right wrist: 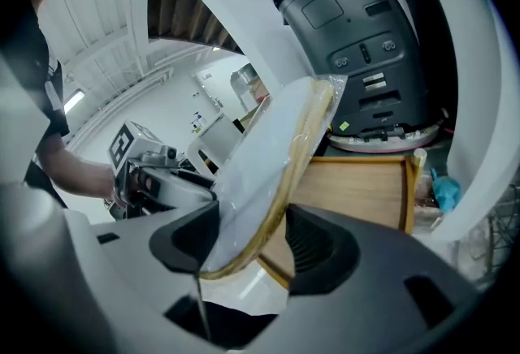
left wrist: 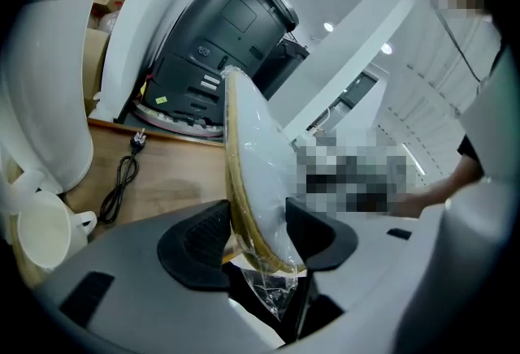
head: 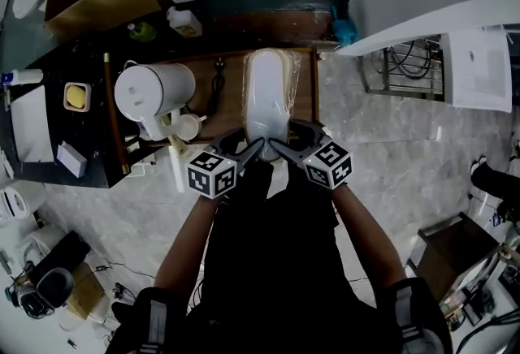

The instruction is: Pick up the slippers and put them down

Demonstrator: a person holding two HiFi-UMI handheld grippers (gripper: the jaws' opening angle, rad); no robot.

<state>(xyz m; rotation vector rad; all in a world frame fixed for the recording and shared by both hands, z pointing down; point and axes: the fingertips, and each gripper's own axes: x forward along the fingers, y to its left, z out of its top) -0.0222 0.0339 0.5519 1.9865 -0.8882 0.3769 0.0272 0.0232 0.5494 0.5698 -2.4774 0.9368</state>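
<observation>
A pair of white slippers [head: 268, 97] with tan soles, wrapped in clear plastic, hangs lengthwise over a wooden tray table [head: 306, 84]. Both grippers hold its near end. My left gripper [head: 248, 152] is shut on the slippers [left wrist: 252, 157] from the left, and its pads [left wrist: 203, 235] press the tan sole edge on one side and the white top on the other. My right gripper [head: 282, 149] is shut on the same pack [right wrist: 276, 157] from the right. A loose tail of plastic wrap [left wrist: 272, 295] hangs below the left jaws. In both gripper views the pack stands tilted on edge.
A white jug [head: 150, 92], a white cup [head: 188, 127] and a black power cord [head: 217, 80] lie on the tray's left part. A black appliance [left wrist: 219, 44] stands behind it. A dark counter [head: 49, 76] with small items is at left, and marble floor [head: 382, 141] at right.
</observation>
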